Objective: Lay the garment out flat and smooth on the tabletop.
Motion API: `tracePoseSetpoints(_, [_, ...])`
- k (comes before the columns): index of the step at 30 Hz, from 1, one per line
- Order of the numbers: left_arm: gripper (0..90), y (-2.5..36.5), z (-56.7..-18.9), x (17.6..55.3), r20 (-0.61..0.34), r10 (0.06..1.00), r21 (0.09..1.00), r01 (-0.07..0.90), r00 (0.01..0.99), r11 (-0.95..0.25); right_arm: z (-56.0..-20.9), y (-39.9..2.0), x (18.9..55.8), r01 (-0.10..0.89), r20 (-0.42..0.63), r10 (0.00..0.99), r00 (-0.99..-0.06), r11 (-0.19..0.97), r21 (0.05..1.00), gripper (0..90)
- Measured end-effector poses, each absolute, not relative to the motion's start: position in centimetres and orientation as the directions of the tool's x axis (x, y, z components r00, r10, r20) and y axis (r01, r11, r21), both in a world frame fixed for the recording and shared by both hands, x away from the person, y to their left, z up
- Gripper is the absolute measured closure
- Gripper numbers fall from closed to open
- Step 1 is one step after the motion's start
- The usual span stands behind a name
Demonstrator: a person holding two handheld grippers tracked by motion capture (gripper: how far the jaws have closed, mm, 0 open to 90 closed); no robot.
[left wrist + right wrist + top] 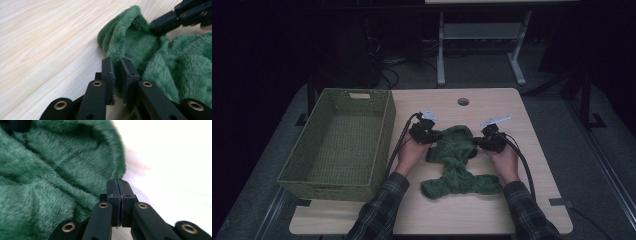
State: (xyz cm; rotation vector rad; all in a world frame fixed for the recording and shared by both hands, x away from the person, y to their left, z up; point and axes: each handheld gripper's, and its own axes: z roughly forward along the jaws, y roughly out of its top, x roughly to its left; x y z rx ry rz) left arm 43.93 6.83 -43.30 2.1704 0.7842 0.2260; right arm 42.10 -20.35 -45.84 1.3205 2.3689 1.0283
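Observation:
A green fleece garment (457,160) lies crumpled on the wooden table (492,215), between the person's two hands. My left gripper (434,135) is at its upper left edge. In the left gripper view the jaws (117,67) stand a narrow gap apart with a fold of the fleece (160,62) pinched between them. My right gripper (477,142) is at the garment's upper right edge. In the right gripper view its jaws (120,187) are pressed flat together, and the fleece (50,182) lies just left of the tips. The right gripper (156,25) also touches the fleece in the left gripper view.
A green woven basket (342,140) stands open on the table's left side, next to the left forearm. A round cable hole (463,101) sits near the far edge. Cables trail from both grippers. A white table frame (482,45) stands on the floor beyond.

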Motion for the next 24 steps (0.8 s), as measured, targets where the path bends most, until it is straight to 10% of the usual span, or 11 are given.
tracePoseSetpoints(9, [87.8, 8.7, -44.9, 44.5, -0.129, 0.655, 0.765, 0.495, 0.745, -0.412, -45.4, -22.4, 42.7, 0.647, 0.145, 0.845, -0.515, 0.272, 0.712, 89.2])
tracePoseSetpoints(24, [59.2, 4.1, -45.6, 47.1, -0.144, 0.571, 0.726, 0.478, 0.808, -0.494, -45.8, -21.7, 42.8, 0.604, 0.113, 0.833, -0.542, 0.293, 0.741, 89.1])
